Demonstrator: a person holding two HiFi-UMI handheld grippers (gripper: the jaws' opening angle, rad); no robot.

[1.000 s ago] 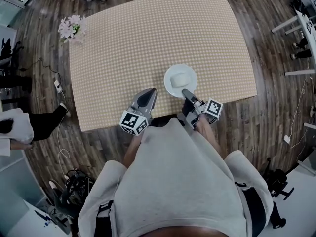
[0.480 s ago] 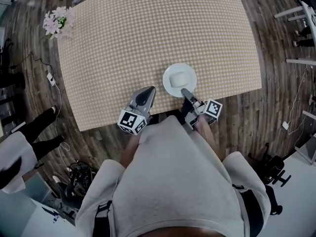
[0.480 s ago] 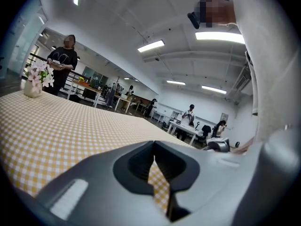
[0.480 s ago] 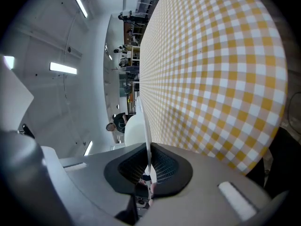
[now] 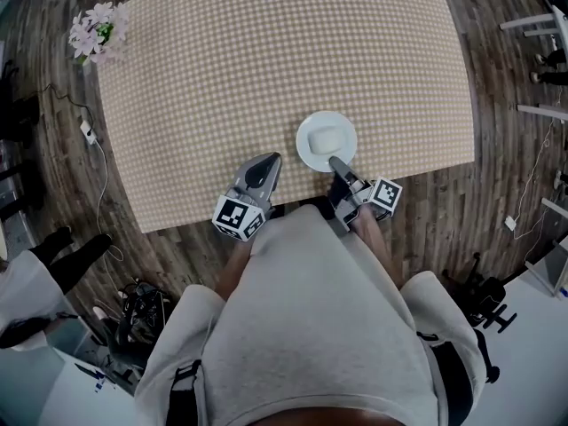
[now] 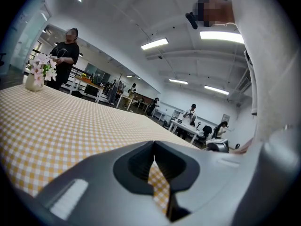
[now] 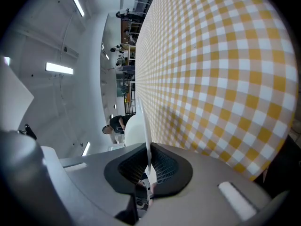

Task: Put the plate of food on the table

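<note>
A vase of flowers (image 5: 96,32) stands at the far left corner of the desk (image 5: 266,69). The left gripper (image 5: 268,161) hovers over the near edge, its fingers closed on nothing. Just to its right, the white plate (image 5: 326,140) carrying a pale block of food (image 5: 327,137) lies low over the checked cloth. I cannot tell whether it already rests there. The right gripper (image 5: 335,161) has its fingers clamped on the plate's near rim. The plate looks stiff, glazed and breakable. Held by one rim it will likely lever downward, so it should be kept level or the food may slide.
</note>
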